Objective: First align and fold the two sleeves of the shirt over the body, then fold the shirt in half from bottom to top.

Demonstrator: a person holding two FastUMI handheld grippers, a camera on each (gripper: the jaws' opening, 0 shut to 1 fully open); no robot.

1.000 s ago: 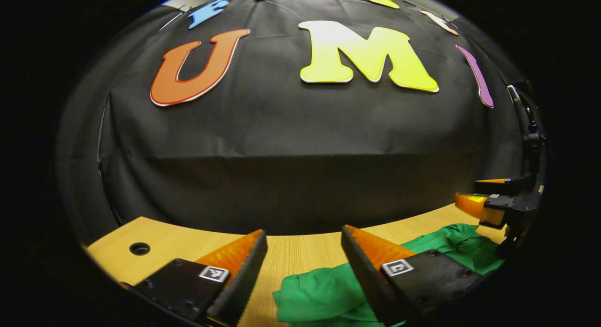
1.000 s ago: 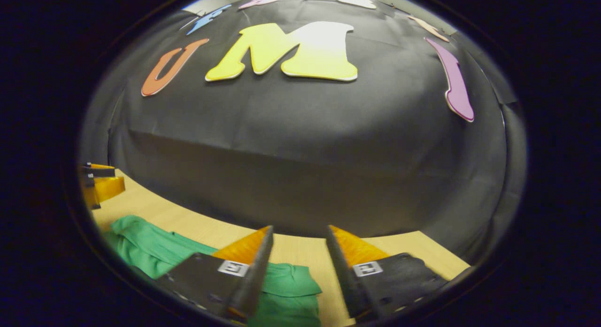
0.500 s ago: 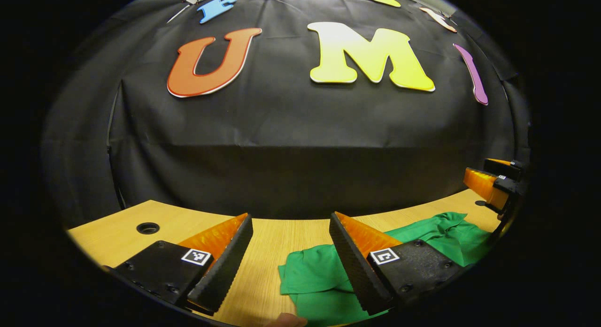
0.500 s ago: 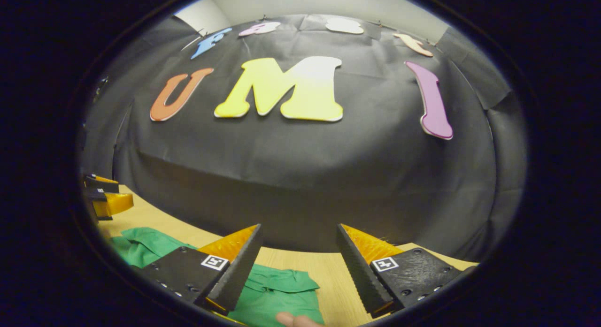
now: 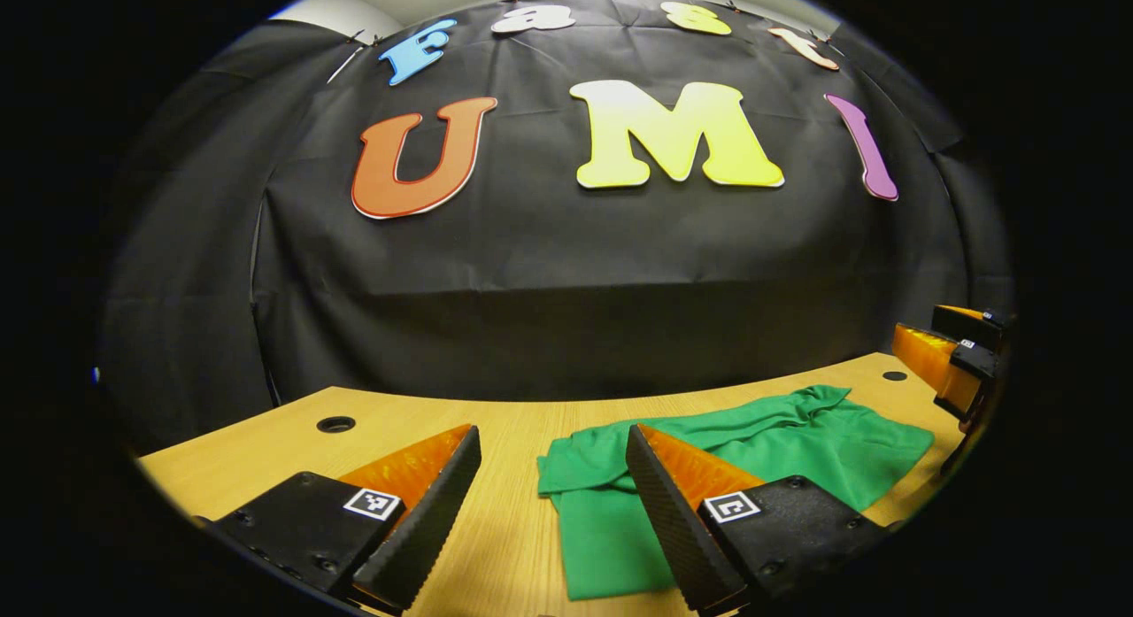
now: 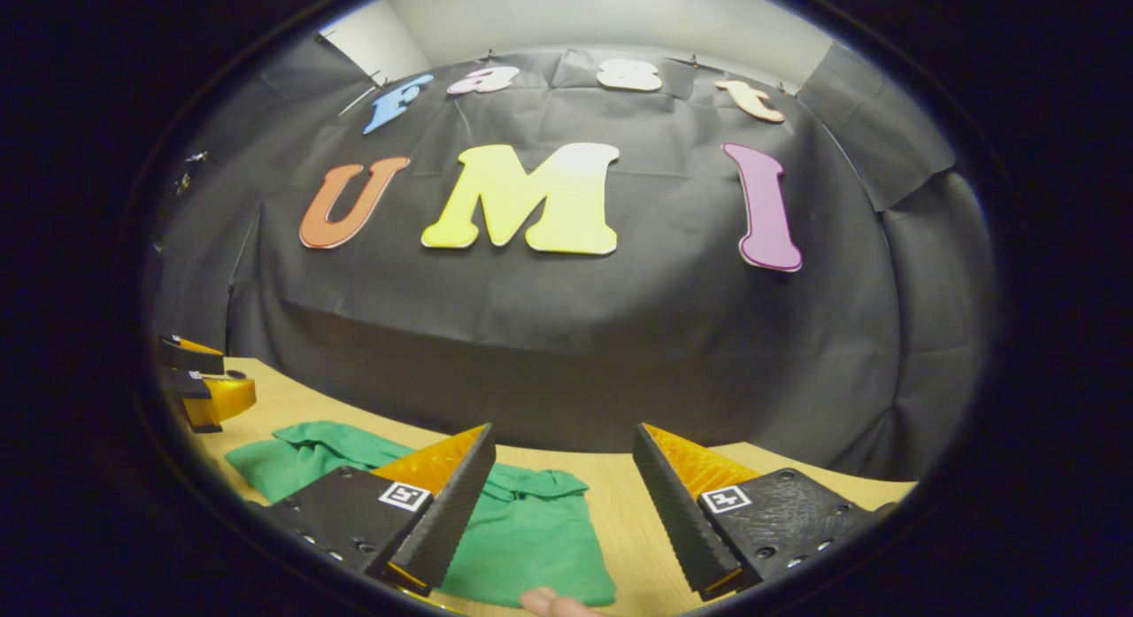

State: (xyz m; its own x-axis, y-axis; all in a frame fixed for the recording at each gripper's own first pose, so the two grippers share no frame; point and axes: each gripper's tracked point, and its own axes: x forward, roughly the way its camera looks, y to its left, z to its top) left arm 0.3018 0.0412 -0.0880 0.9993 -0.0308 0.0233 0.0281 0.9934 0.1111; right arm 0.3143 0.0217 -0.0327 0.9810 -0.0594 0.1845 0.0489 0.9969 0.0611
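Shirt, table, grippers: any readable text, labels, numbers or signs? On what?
Green shirt: no print or tag readable.
Wooden table: none.
Left gripper: square black-and-white coded marker on each finger mount; a pattern, no words.
Right gripper: same kind of pattern squares, no words.

Shirt lies on table, before the wall.

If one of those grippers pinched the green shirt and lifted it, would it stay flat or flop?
Probably flop: the green shirt already lies in soft wrinkles and bunched folds on the wooden table. It looks thin, so likely light. Pushed, it would likely crumple rather than slide as one piece.
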